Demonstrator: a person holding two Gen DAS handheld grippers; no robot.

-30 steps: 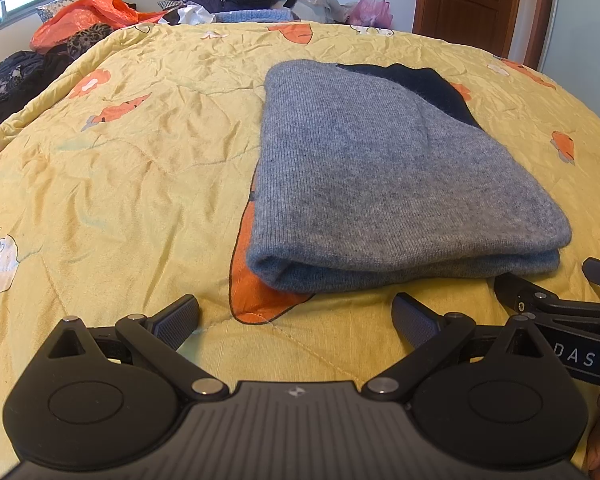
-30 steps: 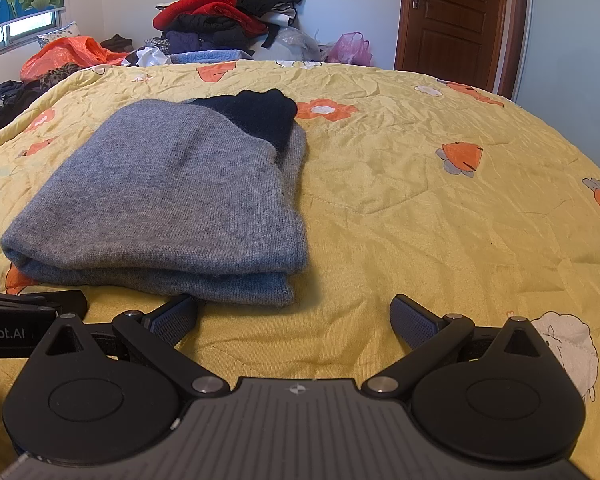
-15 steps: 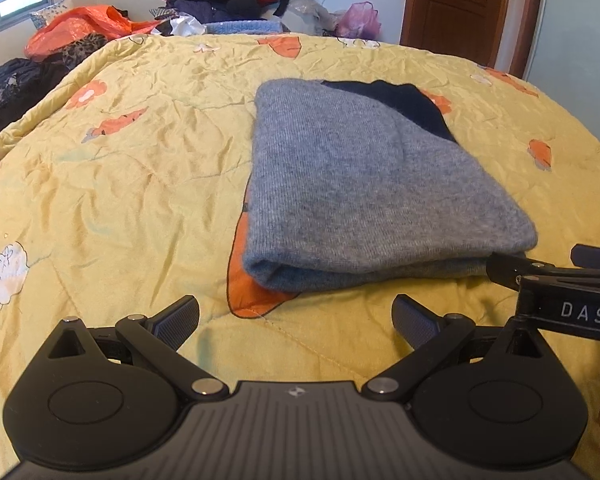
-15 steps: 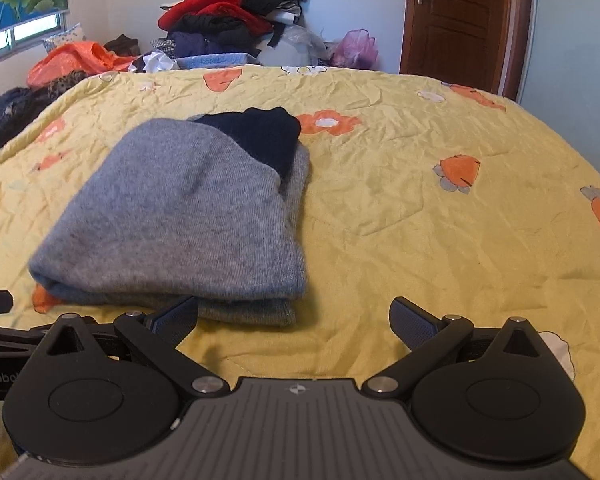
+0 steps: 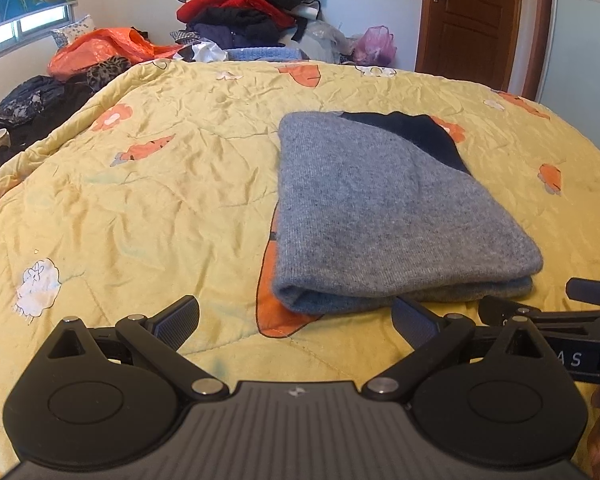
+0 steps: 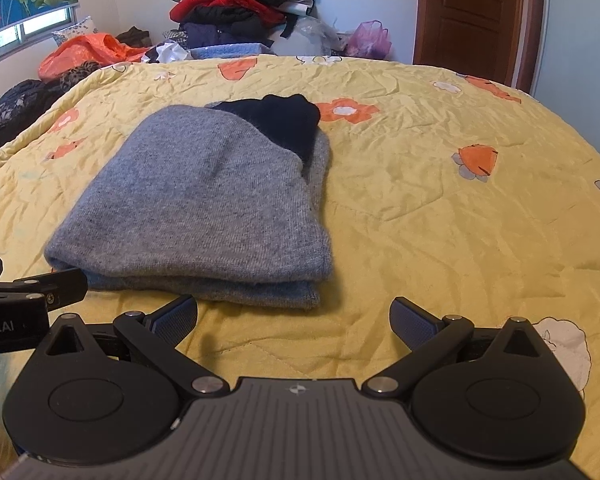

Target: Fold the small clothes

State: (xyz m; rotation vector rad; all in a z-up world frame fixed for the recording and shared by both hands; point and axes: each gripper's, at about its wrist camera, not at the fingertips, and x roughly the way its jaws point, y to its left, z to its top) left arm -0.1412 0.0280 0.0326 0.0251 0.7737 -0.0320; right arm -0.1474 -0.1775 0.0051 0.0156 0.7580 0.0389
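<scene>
A grey knitted garment (image 5: 384, 216) lies folded into a flat stack on the yellow bedspread (image 5: 148, 208), with a dark navy part (image 5: 416, 136) showing at its far end. In the right wrist view the same grey garment (image 6: 204, 200) sits left of centre. My left gripper (image 5: 296, 324) is open, just short of the fold's near edge, with nothing between its fingers. My right gripper (image 6: 294, 322) is open too, hovering near the stack's near right corner and holding nothing. Each view catches the other gripper at its side edge.
A heap of red, black and dark clothes (image 5: 252, 12) is piled at the far side of the bed, with an orange bag (image 5: 100, 50) to its left. A brown door (image 5: 472, 20) stands at the back right. Dark clothing (image 5: 32, 108) lies off the bed's left edge.
Both grippers have drawn back and risen from the folded garment, so it looks smaller and farther. Both stay open; the garment has not moved.
</scene>
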